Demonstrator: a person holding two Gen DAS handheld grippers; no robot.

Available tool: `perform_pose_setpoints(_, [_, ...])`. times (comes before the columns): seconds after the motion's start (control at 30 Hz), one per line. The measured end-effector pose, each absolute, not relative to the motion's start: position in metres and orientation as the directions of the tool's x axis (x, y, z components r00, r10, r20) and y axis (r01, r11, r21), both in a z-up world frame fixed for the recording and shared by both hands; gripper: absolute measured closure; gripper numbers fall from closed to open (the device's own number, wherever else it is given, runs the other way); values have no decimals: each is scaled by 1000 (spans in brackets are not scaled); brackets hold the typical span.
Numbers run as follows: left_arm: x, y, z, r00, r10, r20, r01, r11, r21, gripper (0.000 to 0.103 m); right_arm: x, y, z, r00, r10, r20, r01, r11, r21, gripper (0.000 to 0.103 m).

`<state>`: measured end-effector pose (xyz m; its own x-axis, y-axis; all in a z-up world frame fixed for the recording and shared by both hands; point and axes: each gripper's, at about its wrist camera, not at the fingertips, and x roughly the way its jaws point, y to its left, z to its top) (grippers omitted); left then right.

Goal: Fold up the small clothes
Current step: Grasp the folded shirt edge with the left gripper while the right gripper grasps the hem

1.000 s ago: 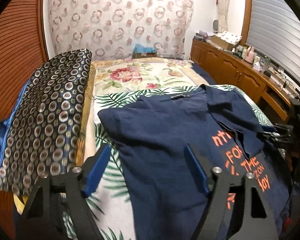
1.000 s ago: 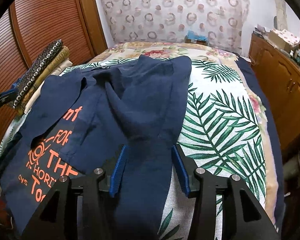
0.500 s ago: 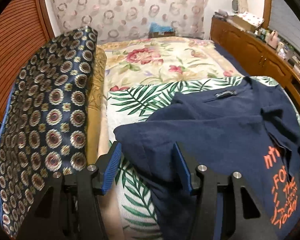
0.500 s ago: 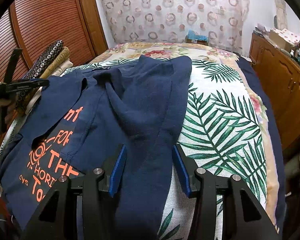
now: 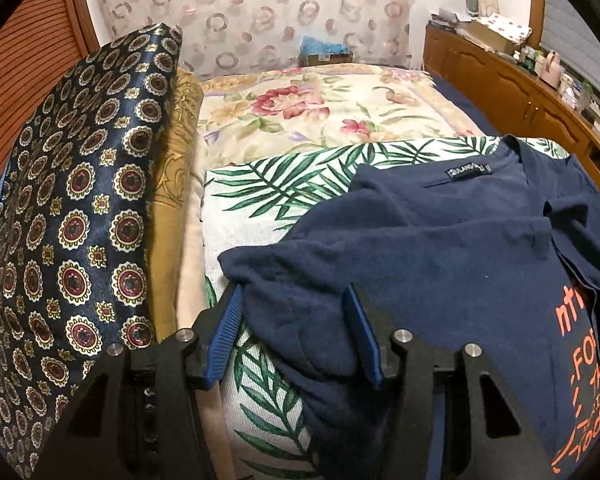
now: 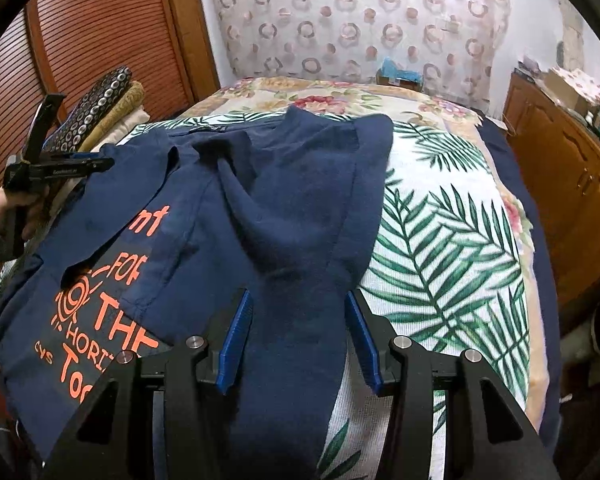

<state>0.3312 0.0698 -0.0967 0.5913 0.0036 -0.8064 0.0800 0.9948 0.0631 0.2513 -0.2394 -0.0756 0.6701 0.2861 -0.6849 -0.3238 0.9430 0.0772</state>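
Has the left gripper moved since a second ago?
Yes. The left gripper has come down and left over the shirt, toward the patterned cushion; its jaws have just been closing, with the sleeve between them.

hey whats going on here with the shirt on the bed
A person is folding a navy t-shirt on a leaf-print bedspread, with a gripper in each hand. The left gripper has just been closing around the shirt's left sleeve, which lies between its jaws. The right gripper straddles the folded-in right side. Neither pinch looks tight yet.
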Motion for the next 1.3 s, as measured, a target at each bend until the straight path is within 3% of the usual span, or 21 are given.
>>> perform_pose_setpoints(0.1, [333, 71, -97, 591, -7, -806, 76, 996, 47, 50, 256, -238, -66, 683, 278, -675, -335, 941, 49, 53])
perform_pose_setpoints(0.27, [332, 76, -96, 585, -58, -809, 85, 996, -10, 79, 276, -236, -52, 701, 257, -666, -341, 940, 3, 53])
perform_pose_setpoints(0.37, [331, 75, -96, 585, -67, -808, 88, 996, -19, 91, 291, -235, -54, 702, 235, -672, -333, 943, -19, 53])
perform_pose_setpoints(1.0, [284, 58, -45, 697, -190, -692, 187, 979, -81, 94, 374, -240, -69, 667, 249, -703, -249, 963, 105, 53])
perform_pose_setpoints(1.03, [283, 55, -44, 697, -193, -690, 190, 978, -81, 94, 374, -238, -69, 666, 252, -702, -252, 962, 106, 55])
perform_pose_setpoints(1.07, [279, 54, -43, 700, -198, -686, 196, 977, -83, 94, 374, -236, -69, 663, 270, -699, -269, 956, 114, 74])
perform_pose_setpoints(1.1, [277, 51, -43, 702, -203, -683, 199, 976, -85, 94, 373, -236, -69, 655, 291, -697, -288, 949, 126, 87])
perform_pose_setpoints(1.17, [268, 50, -40, 705, -219, -675, 208, 973, -98, 94, 370, -234, -66, 657, 313, -685, -303, 943, 140, 94])
perform_pose_setpoints(1.3, [244, 51, -28, 722, -250, -645, 218, 967, -131, 94, 344, -234, -48, 690, 384, -613, -360, 917, 169, 96])
